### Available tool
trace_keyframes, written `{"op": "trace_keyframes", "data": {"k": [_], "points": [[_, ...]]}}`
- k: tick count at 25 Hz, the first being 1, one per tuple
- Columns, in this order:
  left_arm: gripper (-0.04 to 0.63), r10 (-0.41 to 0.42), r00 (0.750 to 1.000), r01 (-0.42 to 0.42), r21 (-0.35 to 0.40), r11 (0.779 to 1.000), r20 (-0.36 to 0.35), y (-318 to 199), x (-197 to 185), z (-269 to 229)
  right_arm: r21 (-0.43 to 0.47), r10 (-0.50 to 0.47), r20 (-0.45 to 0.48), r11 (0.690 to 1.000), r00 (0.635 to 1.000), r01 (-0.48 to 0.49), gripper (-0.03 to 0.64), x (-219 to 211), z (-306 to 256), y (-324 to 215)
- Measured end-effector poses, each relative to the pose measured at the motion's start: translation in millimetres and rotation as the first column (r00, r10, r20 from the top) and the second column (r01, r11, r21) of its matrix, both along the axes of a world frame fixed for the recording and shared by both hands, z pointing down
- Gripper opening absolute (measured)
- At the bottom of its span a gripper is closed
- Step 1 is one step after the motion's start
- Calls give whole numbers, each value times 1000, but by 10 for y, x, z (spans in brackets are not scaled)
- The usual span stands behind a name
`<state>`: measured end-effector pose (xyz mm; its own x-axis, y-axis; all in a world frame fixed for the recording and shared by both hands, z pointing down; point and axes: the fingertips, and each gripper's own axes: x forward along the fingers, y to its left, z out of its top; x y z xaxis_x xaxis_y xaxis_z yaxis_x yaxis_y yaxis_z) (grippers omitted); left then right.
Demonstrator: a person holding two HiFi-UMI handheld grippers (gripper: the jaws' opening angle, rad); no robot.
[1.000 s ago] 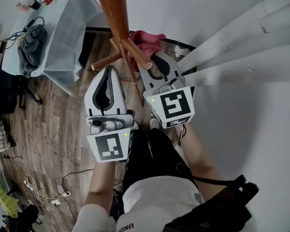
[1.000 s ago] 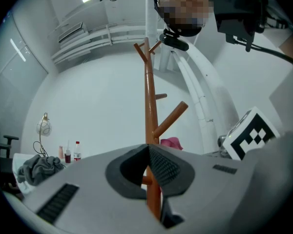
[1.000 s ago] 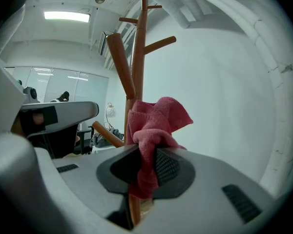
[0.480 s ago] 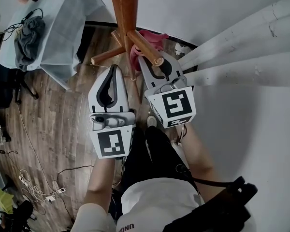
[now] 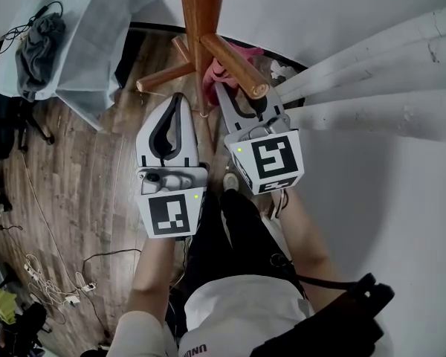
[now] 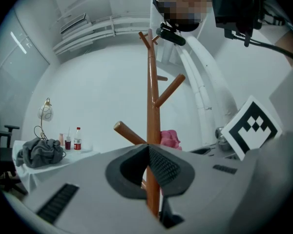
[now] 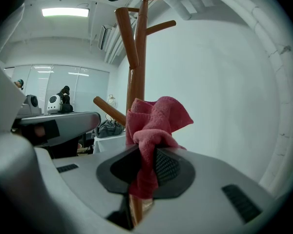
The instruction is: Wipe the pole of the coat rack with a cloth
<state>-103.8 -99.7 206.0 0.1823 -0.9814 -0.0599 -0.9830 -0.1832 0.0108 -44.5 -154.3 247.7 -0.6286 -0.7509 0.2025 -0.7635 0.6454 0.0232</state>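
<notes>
Both grippers have edged closer to the coat rack over the last second, and the right one now sits tucked beneath a slanting peg point(image 5: 234, 64). The right gripper point(image 5: 224, 94) is clamped on a pink cloth point(image 7: 156, 116), a nubbly terry fabric bunched into folds above the ribbed black pads. In the right gripper view the cloth lies against the near side of the pole point(image 5: 201, 6), a smooth, round, reddish-brown wooden post with angled round pegs.

The left gripper point(image 5: 180, 99) is just left of the pole, and its jaws meet at the tip with nothing between them. In the left gripper view the pole shows through the oval gap behind the pads. Each grey plastic gripper carries a white cube with black square markers.

Far to the left stands a table point(image 5: 97, 28) draped in pale fabric, with a crumpled grey garment point(image 5: 41, 43) on it. The floor point(image 5: 74, 192) is wood plank. White ribbed piping point(image 5: 372, 73) runs along the wall at right.
</notes>
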Motion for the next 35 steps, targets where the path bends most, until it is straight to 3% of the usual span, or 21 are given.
{"op": "trace_keyframes", "data": {"k": [13, 35], "points": [[14, -9, 1000, 9, -29, 1000, -1, -83, -39, 276, -29, -5, -15, 1000, 1000, 4, 72, 4, 277, -48], [14, 10, 1000, -10, -17, 1000, 5, -172, -42, 855, 5, 4, 0, 1000, 1000, -4, 74, 11, 732, -97]]}}
